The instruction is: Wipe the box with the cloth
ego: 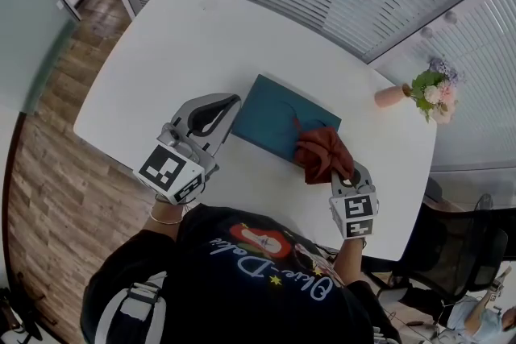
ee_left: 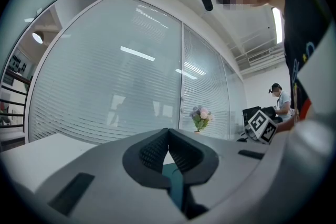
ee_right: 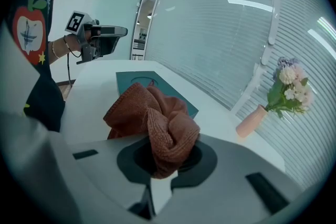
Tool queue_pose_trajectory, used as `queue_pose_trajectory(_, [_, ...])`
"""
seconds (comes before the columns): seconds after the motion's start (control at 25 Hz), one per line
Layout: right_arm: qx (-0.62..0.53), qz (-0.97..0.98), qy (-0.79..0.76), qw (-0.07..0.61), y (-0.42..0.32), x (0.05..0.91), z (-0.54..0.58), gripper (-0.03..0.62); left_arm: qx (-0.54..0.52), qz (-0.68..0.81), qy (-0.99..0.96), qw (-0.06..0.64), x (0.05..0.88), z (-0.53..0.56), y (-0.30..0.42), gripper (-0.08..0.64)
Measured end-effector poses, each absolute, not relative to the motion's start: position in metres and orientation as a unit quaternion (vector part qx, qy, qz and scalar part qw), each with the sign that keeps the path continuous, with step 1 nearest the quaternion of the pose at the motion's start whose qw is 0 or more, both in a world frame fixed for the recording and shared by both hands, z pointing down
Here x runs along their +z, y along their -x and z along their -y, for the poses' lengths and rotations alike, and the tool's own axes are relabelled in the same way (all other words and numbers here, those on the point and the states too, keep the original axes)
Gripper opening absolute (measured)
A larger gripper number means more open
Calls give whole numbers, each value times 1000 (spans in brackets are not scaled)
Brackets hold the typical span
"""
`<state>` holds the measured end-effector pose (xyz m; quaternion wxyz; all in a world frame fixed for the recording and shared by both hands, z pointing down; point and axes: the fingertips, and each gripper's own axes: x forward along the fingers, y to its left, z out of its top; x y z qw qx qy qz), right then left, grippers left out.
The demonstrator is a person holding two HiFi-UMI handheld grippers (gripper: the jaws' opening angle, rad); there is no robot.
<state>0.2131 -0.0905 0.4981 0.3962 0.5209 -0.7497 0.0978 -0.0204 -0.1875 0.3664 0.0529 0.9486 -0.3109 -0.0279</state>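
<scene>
A flat teal box [ego: 270,115] lies in the middle of the white table [ego: 177,36]. A rust-red cloth [ego: 323,154] sits bunched on the box's near right corner, and my right gripper [ego: 342,176] is shut on it. In the right gripper view the cloth [ee_right: 152,118] bulges out of the jaws, with the box [ee_right: 131,80] beyond it. My left gripper [ego: 231,104] is shut, its tips at the box's left edge. In the left gripper view its jaws [ee_left: 168,135] meet, and a teal sliver of the box [ee_left: 175,182] shows behind them.
A pink vase of flowers [ego: 429,93] stands at the table's far right corner. A glass wall with blinds runs behind the table. A black office chair [ego: 459,254] stands off the right end. A person sits in the distance [ee_left: 281,99].
</scene>
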Motion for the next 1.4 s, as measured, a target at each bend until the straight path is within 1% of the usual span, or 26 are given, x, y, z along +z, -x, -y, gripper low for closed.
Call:
queue_pose_trajectory(0.2, [107,724,-533,426,-236,505,83,26,-27,310,-949,56,368,188,18,3])
queue_pose_trajectory(0.44, [96,693,-577,421,-263,490,80,26,-23,314,-947,59,372,191,20,3])
queue_pose_trajectory(0.64, [92,671,-625,388,-285,473,80,26,-23,315,-947,64,374,191,19,3])
queue_pose_trajectory(0.84, [92,660,-675,318,-301,454,82,26,-20,314,-947,63,376,192,18,3])
queue_pose_trajectory(0.96, [87,654,-693,290,-308,445,83,26,-19,316,-946,64,377,193,17,3])
queue_pose_trajectory(1.16, [85,655,-705,259,-310,438,84,26,-19,315,-947,65,377,193,16,3])
queue_pose_trajectory(1.4, [94,665,-700,245,-305,439,86,26,-17,319,-945,66,378,194,16,3])
